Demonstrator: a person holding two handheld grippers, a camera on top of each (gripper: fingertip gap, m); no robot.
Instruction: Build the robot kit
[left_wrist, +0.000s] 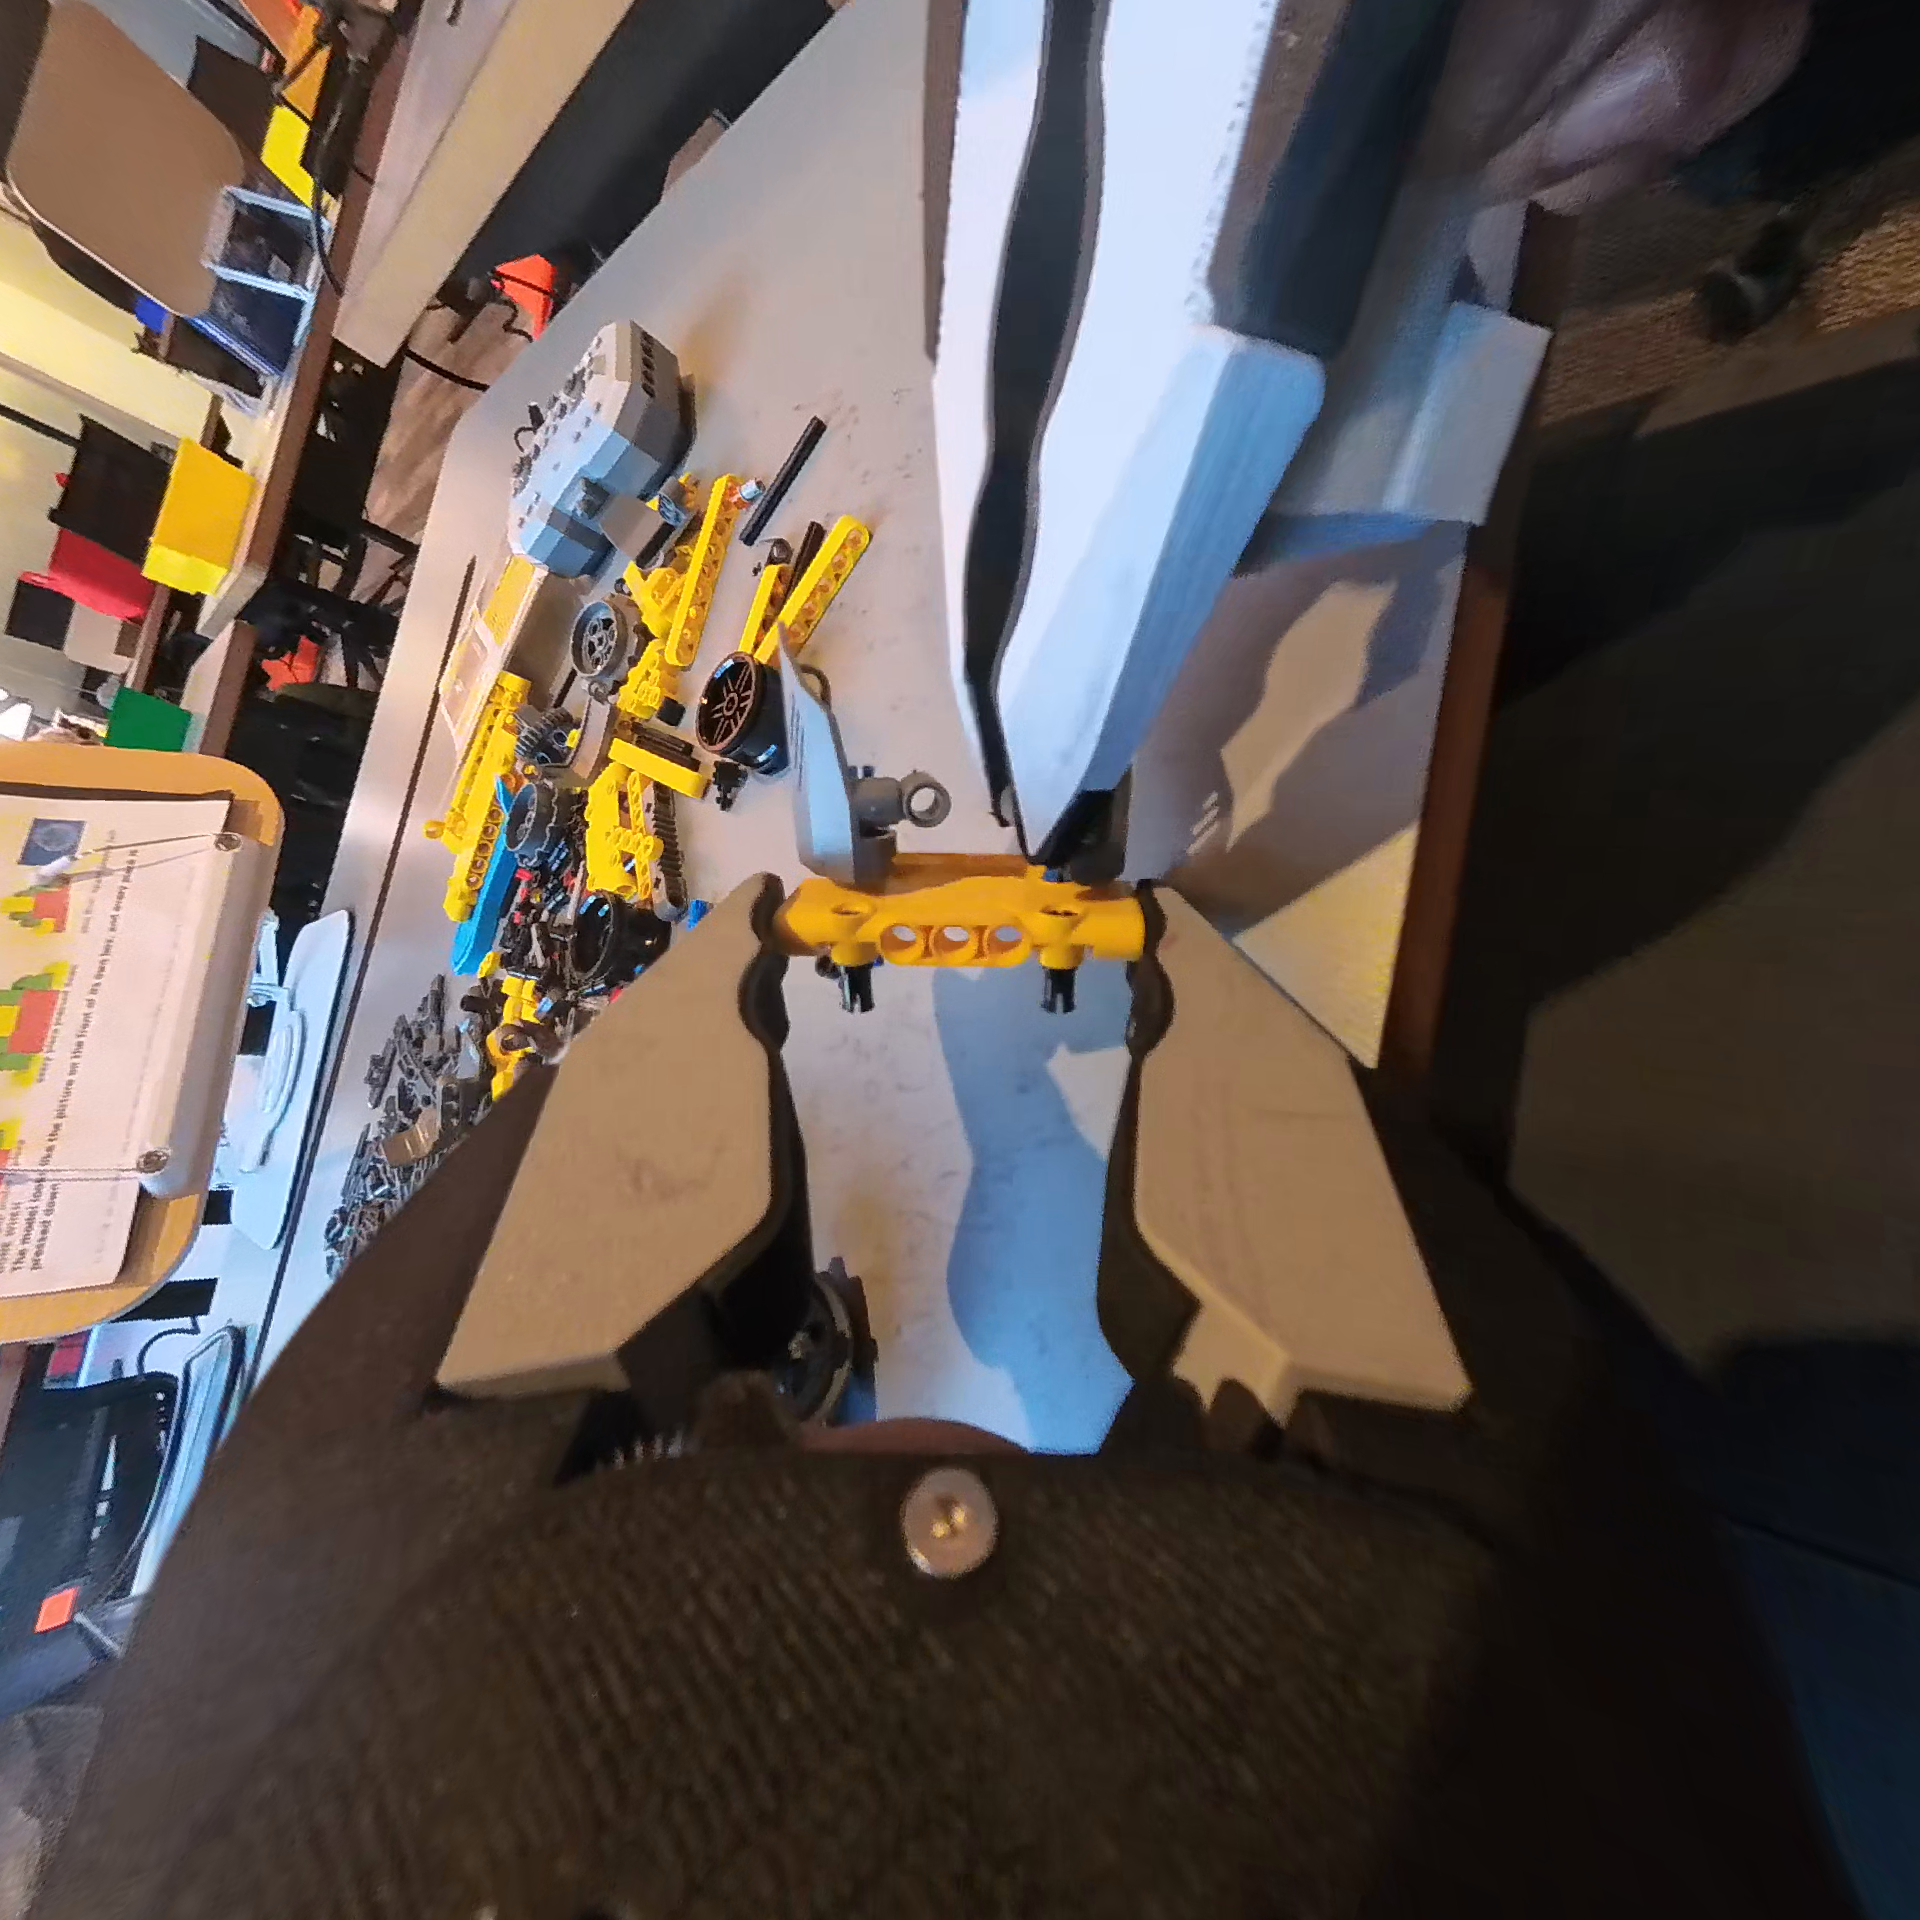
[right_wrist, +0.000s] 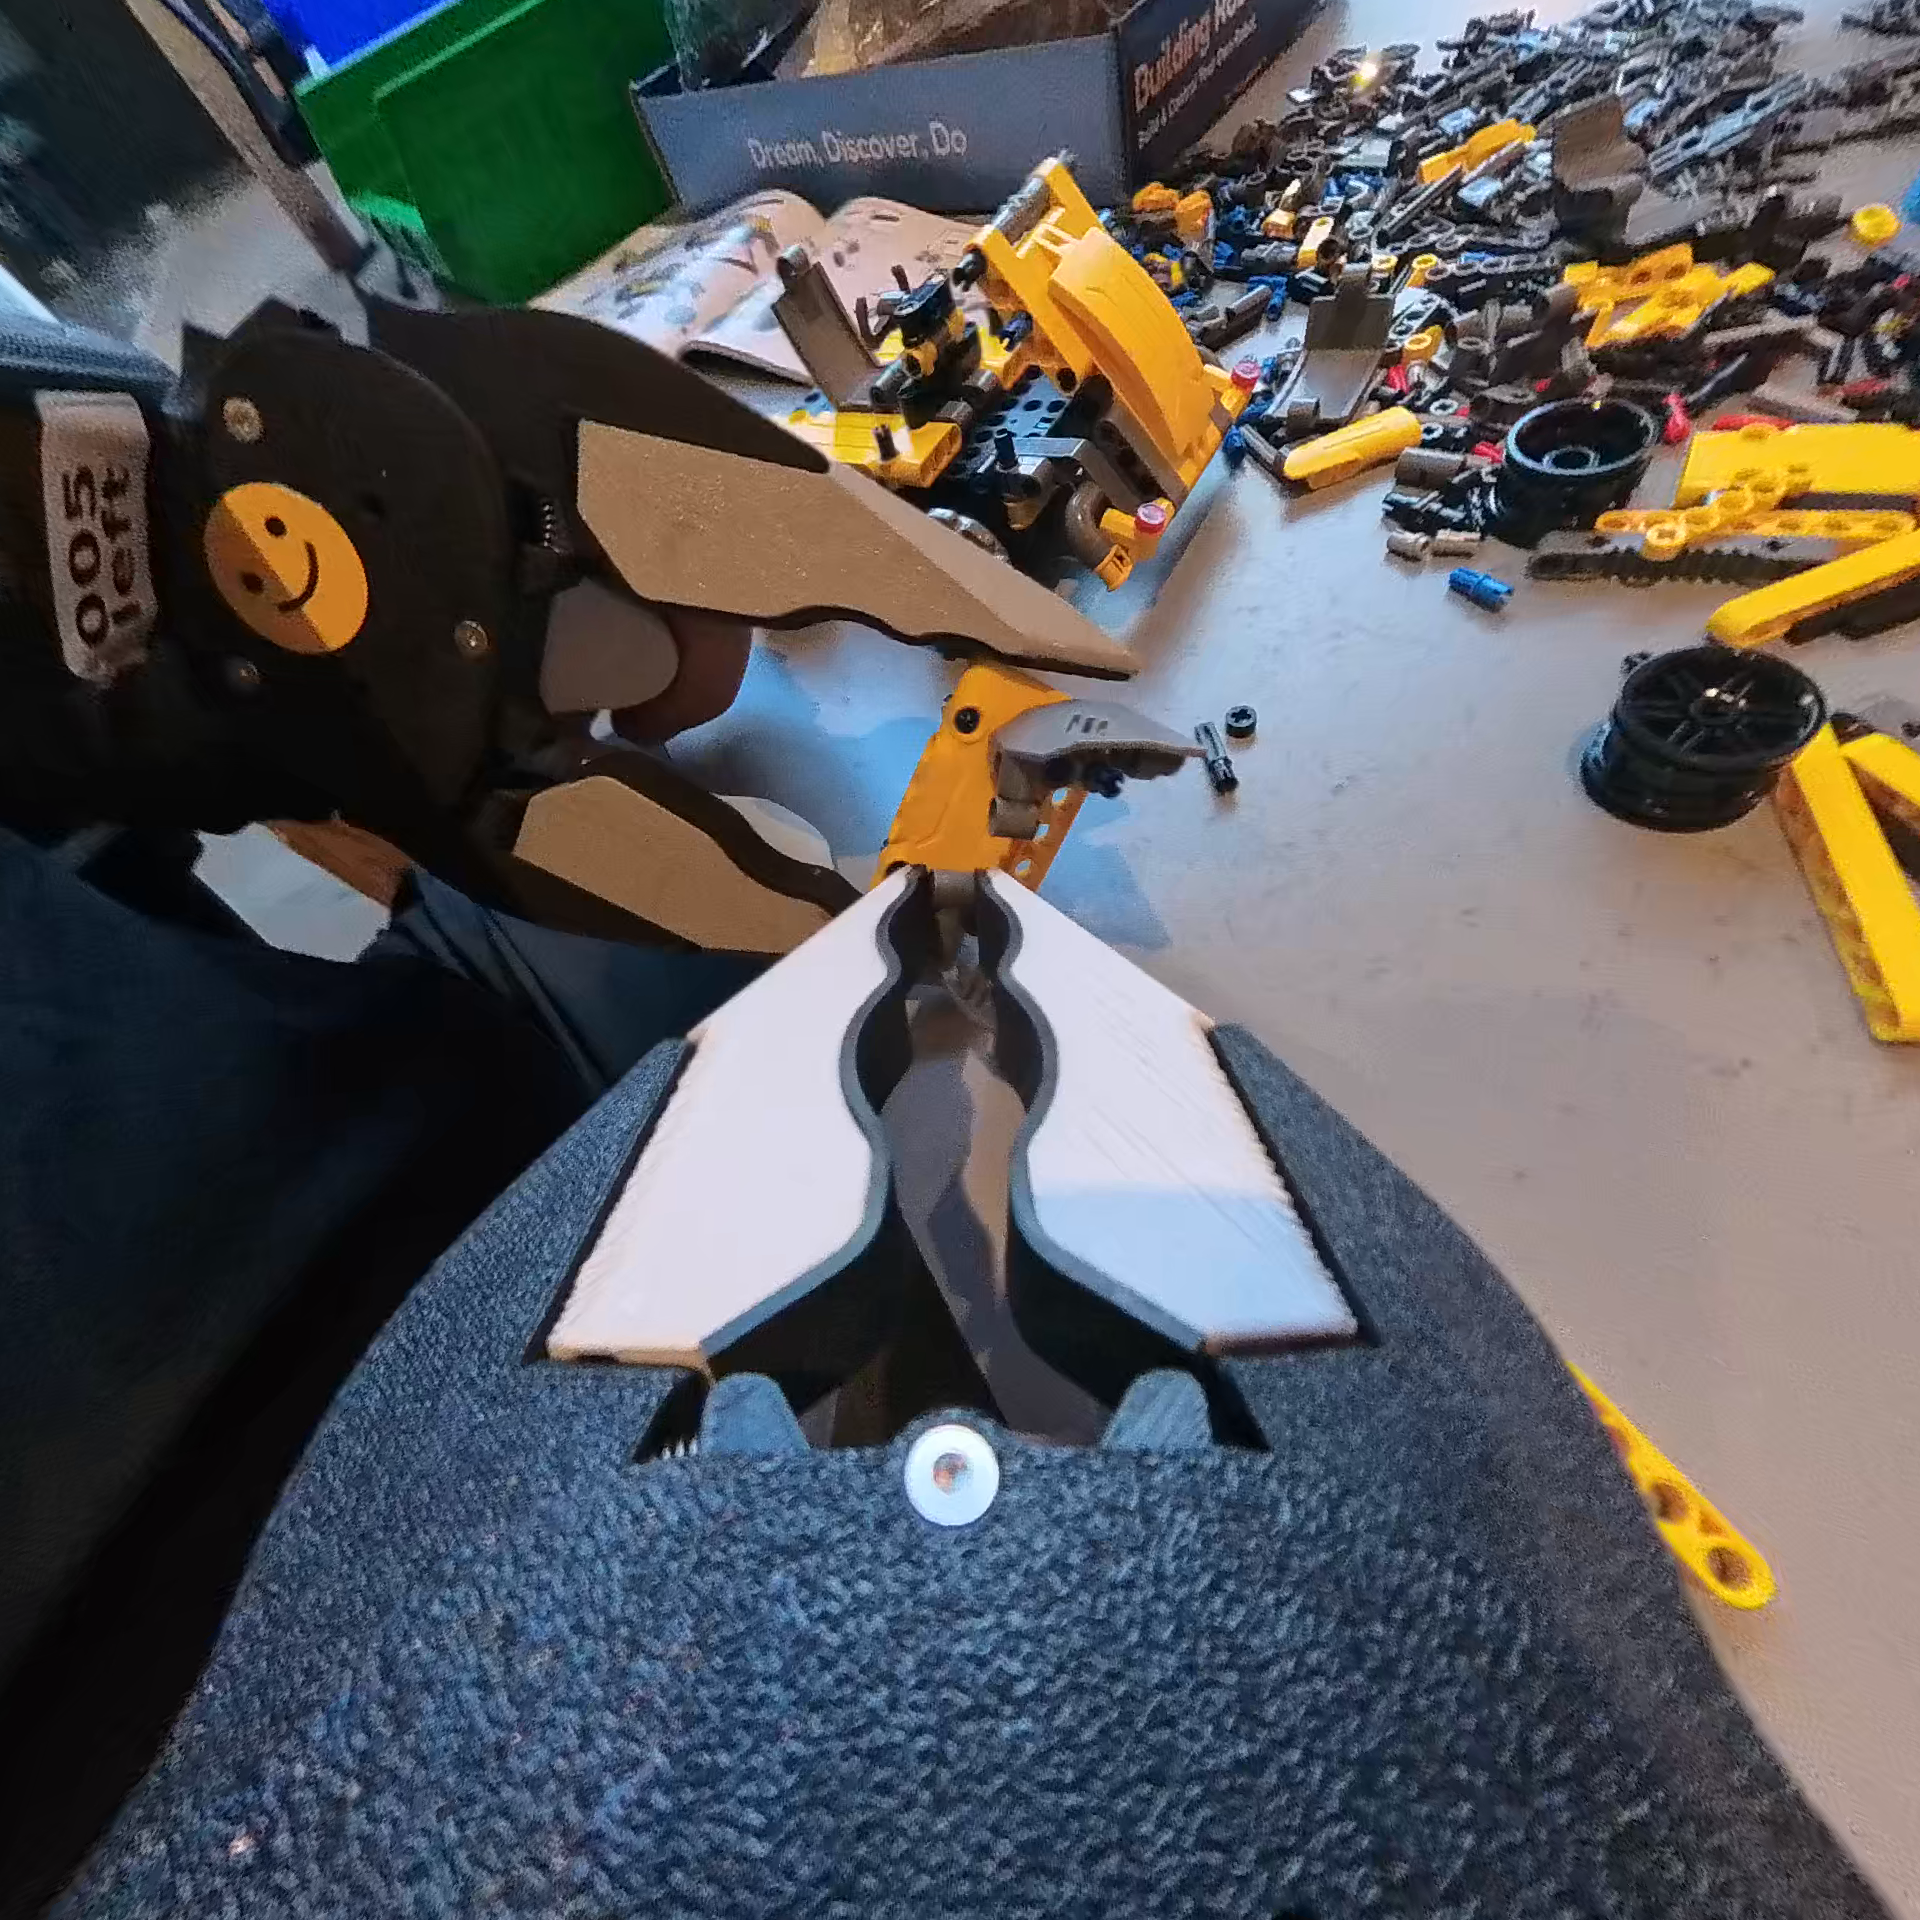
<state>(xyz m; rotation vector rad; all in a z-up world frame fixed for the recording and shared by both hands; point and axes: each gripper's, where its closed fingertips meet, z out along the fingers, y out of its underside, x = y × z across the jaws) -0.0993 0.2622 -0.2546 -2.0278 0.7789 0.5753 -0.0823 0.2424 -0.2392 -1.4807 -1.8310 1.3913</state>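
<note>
Grippers, left (left_wrist: 954, 920) and right (right_wrist: 943, 883), clamp yellow beam assembly (left_wrist: 961, 920).

printed words on dark box (right_wrist: 894, 135), claw's tag (right_wrist: 96, 535), sheet (left_wrist: 104, 1018).

Pale grey table (right_wrist: 1403, 935), surface scuffed and speckled, dark brown edge strip along its side. Warm light falls across the tabletop; sharp shadows. Second table (left_wrist: 436, 187) beyond, parallel, cables hanging below it. Green bin (right_wrist: 499, 156) and dark cardboard box (right_wrist: 894, 135) at the table's far end. Wood-rimmed board (left_wrist: 135, 1039) carrying printed sheets at left. Coloured storage bins (left_wrist: 197, 509) in background.
</note>
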